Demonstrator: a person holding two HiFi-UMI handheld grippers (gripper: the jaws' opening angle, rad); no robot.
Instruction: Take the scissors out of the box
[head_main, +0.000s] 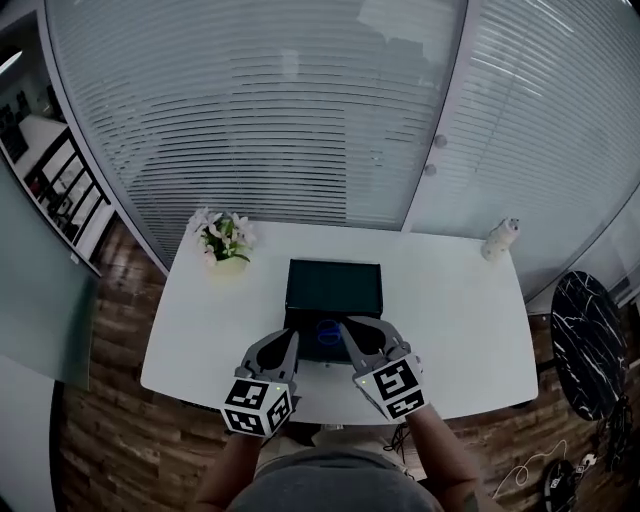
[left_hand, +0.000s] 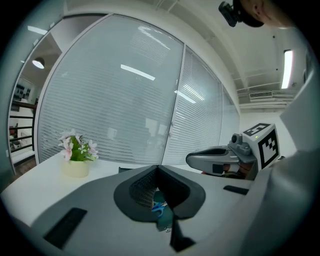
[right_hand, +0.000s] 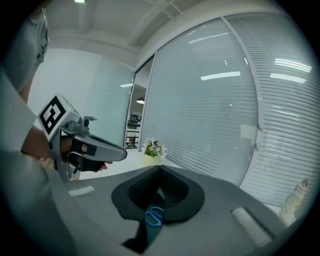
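Observation:
A dark box (head_main: 333, 283) lies open in the middle of the white table (head_main: 460, 330). The scissors' blue handles (head_main: 327, 330) show in its near part, between my two grippers. My left gripper (head_main: 291, 340) points at the box from the near left, jaws shut and empty. My right gripper (head_main: 349, 329) comes in from the near right, also shut on nothing. In the left gripper view the blue handles (left_hand: 159, 207) show through the gap under the closed jaws (left_hand: 158, 169), with the right gripper (left_hand: 191, 160) alongside. The right gripper view shows the same handles (right_hand: 155, 217) below its own tips (right_hand: 160, 169).
A pot of pale flowers (head_main: 225, 243) stands at the table's far left corner. A small white bottle (head_main: 500, 240) stands at the far right corner. A glass wall with blinds (head_main: 300, 110) runs behind the table. A black marble side table (head_main: 590, 345) sits off to the right.

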